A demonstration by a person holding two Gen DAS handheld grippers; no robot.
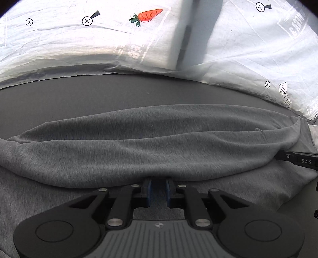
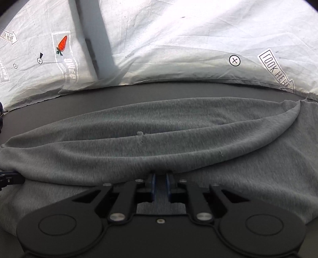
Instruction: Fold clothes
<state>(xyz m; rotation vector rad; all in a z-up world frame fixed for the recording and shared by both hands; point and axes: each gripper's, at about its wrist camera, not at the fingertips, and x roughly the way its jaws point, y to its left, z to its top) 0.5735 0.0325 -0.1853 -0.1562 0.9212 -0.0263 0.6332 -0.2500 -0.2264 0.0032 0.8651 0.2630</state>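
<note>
A grey knit garment [image 1: 149,142] lies on a dark tabletop [image 1: 99,95], with a fold of it raised in a long roll across the view. My left gripper [image 1: 159,182] is shut on the near edge of that fold, and grey cloth shows between its blue pads [image 1: 149,190]. In the right wrist view the same garment [image 2: 159,139] drapes over my right gripper [image 2: 160,176], which is likewise shut on the fold's edge. Both sets of fingertips are hidden under cloth. The right gripper's black finger [image 1: 298,160] pokes in at the right edge, and the left gripper [image 2: 10,178] shows at the left edge.
A wrinkled white printed sheet [image 1: 59,43] hangs behind the table's far edge, with a carrot picture [image 1: 148,15] and "look here" arrows [image 2: 276,69]. A grey upright strip [image 2: 93,29] divides it. A bare band of tabletop [image 2: 139,91] lies between garment and sheet.
</note>
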